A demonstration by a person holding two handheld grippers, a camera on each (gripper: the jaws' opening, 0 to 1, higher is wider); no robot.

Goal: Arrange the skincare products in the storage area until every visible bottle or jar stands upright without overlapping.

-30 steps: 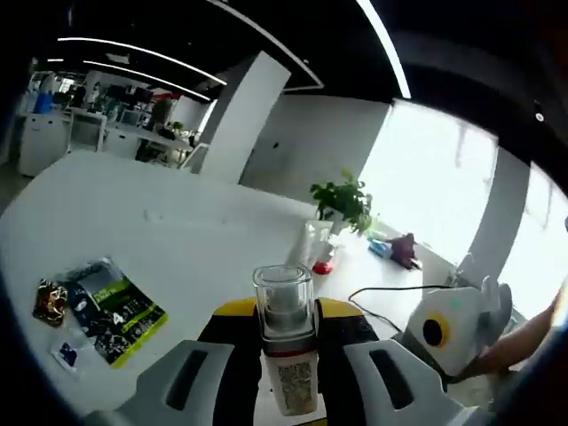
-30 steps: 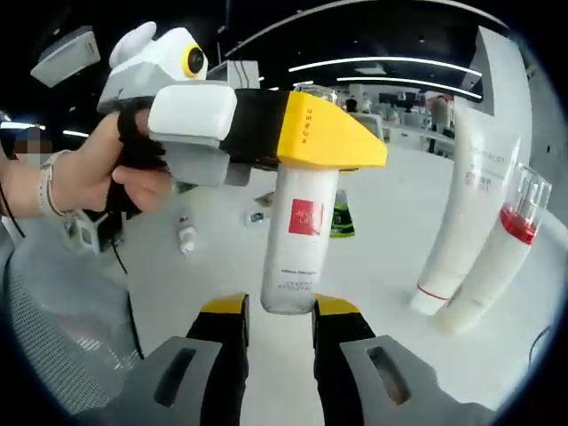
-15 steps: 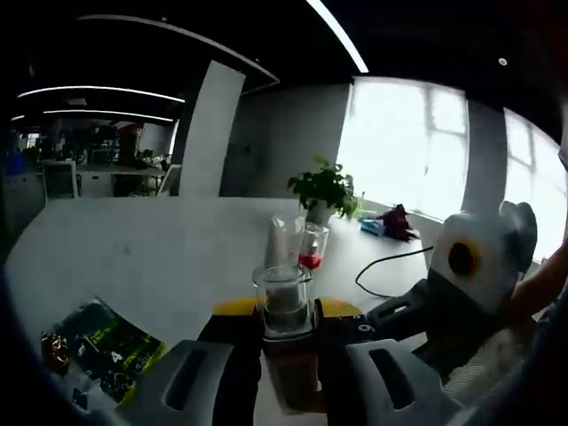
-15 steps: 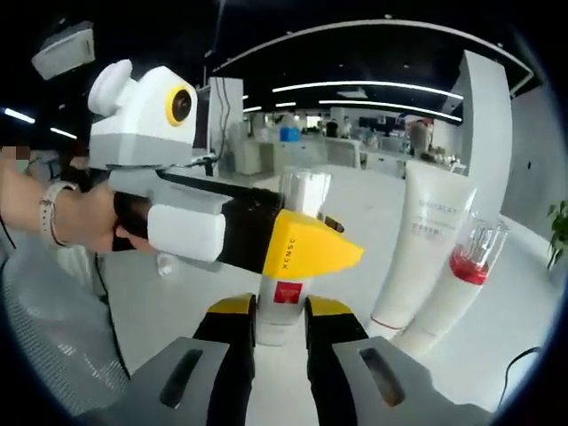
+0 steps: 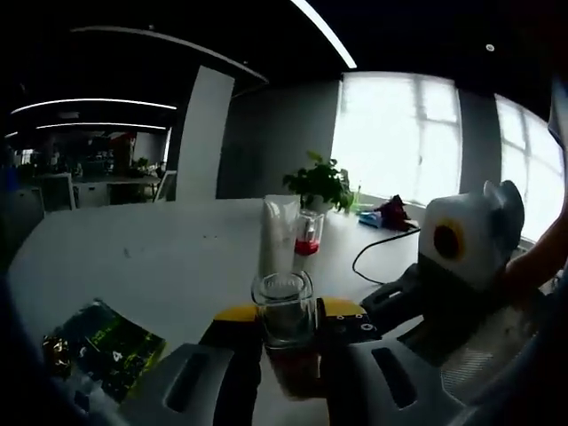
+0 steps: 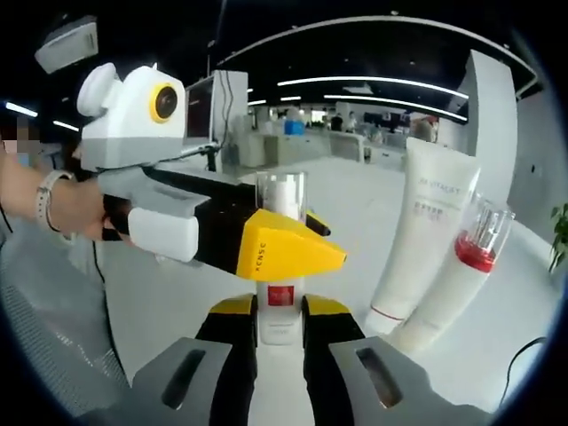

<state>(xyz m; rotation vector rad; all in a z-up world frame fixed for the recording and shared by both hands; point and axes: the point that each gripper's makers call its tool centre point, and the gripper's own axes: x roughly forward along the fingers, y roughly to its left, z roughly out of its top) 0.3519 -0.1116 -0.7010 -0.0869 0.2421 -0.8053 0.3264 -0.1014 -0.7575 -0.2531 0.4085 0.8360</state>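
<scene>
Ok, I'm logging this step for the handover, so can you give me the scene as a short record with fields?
held item: clear-capped bottle with a red label, upright
left gripper: shut on the bottle's upper body
right gripper: shut on the bottle's base
surface: white table
standing nearby: white tube and red-collared bottle, leaning together
other items: green packet lying flat; potted plant

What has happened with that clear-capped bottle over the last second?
The white bottle with the red label has come down: a second ago the left gripper held it up off the table; now it sits low, its base between the right gripper's jaws. The left gripper stayed clamped on it throughout. The white tube and the red-collared tube lean together as before.
</scene>
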